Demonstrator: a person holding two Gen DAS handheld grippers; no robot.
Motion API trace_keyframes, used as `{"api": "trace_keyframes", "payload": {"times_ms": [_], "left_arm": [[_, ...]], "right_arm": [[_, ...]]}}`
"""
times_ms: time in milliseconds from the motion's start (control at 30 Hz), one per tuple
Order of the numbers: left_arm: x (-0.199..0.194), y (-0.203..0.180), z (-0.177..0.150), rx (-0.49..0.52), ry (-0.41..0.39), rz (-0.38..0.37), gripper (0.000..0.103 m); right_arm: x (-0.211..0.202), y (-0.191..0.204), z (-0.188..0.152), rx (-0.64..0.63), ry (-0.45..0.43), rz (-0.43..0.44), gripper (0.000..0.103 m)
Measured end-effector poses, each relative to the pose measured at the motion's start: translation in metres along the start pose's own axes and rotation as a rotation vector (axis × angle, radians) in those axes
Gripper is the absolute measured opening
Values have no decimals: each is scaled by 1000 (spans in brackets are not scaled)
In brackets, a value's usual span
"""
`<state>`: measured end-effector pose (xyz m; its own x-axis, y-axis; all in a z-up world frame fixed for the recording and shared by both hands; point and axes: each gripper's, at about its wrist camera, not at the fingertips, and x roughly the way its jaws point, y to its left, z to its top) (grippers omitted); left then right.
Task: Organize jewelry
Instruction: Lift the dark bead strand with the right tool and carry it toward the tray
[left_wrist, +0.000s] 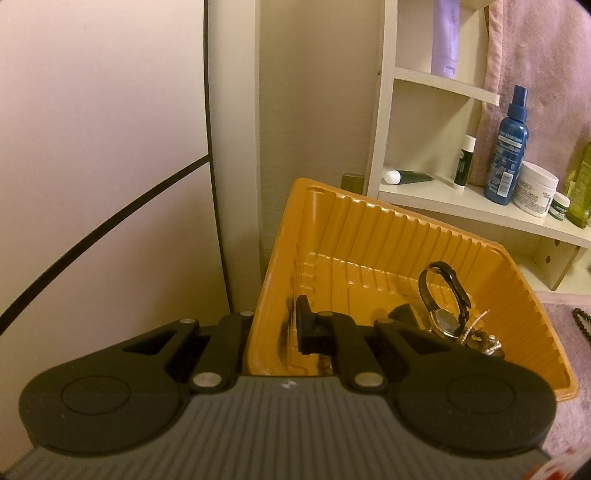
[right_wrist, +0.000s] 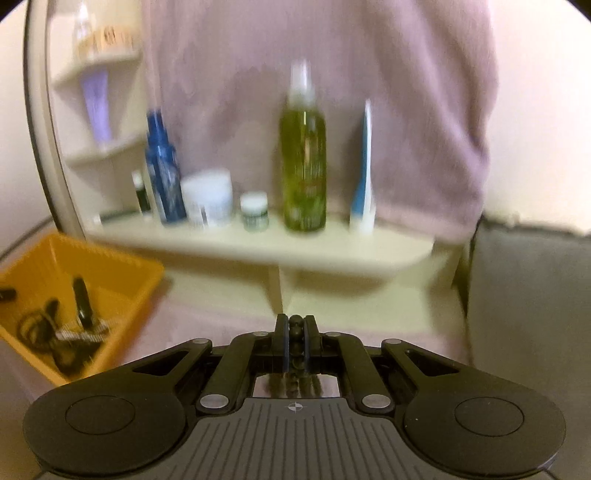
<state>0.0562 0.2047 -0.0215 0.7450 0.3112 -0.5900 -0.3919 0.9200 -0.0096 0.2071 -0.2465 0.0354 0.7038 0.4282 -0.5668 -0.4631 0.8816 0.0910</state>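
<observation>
An orange ribbed plastic tray (left_wrist: 388, 236) stands tilted in the left wrist view. My left gripper (left_wrist: 291, 325) is shut on the tray's left wall, one pad inside and the other finger outside. In the tray lie a watch with a black strap (left_wrist: 445, 317) and pale beaded bracelets (left_wrist: 480, 332). More dark beads (left_wrist: 581, 321) lie on the pink cloth at the right edge. In the blurred right wrist view my right gripper (right_wrist: 295, 332) is shut on a string of dark beads (right_wrist: 295, 323), held above the cloth, with the tray (right_wrist: 122, 273) off to the lower left.
A white shelf unit (right_wrist: 258, 243) behind carries a blue spray bottle (left_wrist: 511, 147), a white jar (left_wrist: 535, 188), a tall green bottle (right_wrist: 303, 166) and a blue-and-white tube (right_wrist: 364, 177). Pink cloth (right_wrist: 332, 74) hangs behind. A grey surface (right_wrist: 535, 314) lies to the right.
</observation>
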Motion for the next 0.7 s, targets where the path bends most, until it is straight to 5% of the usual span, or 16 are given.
{"api": "trace_keyframes", "payload": {"times_ms": [433, 700], "left_arm": [[-2, 2, 0, -10, -6, -13, 9], [-4, 3, -1, -14, -15, -19, 9]], "right_arm": [[-65, 39, 80, -118, -206, 69, 7], [-92, 81, 130, -147, -351, 214, 7]]}}
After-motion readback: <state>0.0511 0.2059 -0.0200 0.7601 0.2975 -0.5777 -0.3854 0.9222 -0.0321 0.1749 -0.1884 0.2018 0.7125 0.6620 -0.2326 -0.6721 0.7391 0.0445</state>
